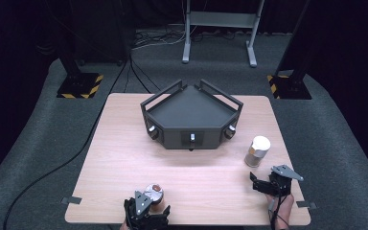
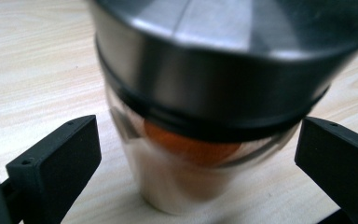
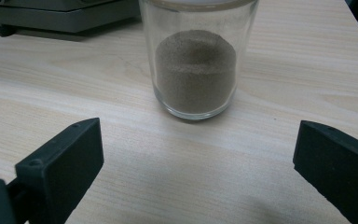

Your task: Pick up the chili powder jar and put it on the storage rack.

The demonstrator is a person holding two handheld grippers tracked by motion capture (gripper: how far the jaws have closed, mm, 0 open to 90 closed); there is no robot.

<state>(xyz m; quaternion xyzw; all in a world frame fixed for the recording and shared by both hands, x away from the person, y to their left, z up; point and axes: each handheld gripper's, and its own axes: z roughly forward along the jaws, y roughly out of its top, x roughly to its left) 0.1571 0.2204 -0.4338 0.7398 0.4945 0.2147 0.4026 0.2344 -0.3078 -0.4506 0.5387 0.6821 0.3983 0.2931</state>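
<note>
High view: a pale wooden table (image 1: pixel 124 158) with a black angular tray-like unit (image 1: pixel 191 117) standing at its far middle, three small knobs along its front faces. Left gripper (image 1: pixel 148 211) sits at the near edge, left of centre, with a small jar (image 1: pixel 154 193) just ahead of it, tilted, metal lid toward the camera. Right gripper (image 1: pixel 263 184) rests near the right near corner; a second jar (image 1: pixel 258 151), upright with a pale lid, stands just beyond it, apart from the jaws. Left gripper view: jaws spread wide, one to each side of the glass jar (image 2: pixel 191 140) with its dark metal lid (image 2: pixel 223 51); something orange shows through the glass. Gaps visible between both jaws and the glass, so nothing is clamped. Right gripper view: jaws also wide apart, nothing between them; the clear glass jar (image 3: pixel 196 60) stands on the table ahead, part filled with brownish powder (image 3: pixel 196 70). The tray unit's edge (image 3: pixel 60 16) lies behind, upper left.
</note>
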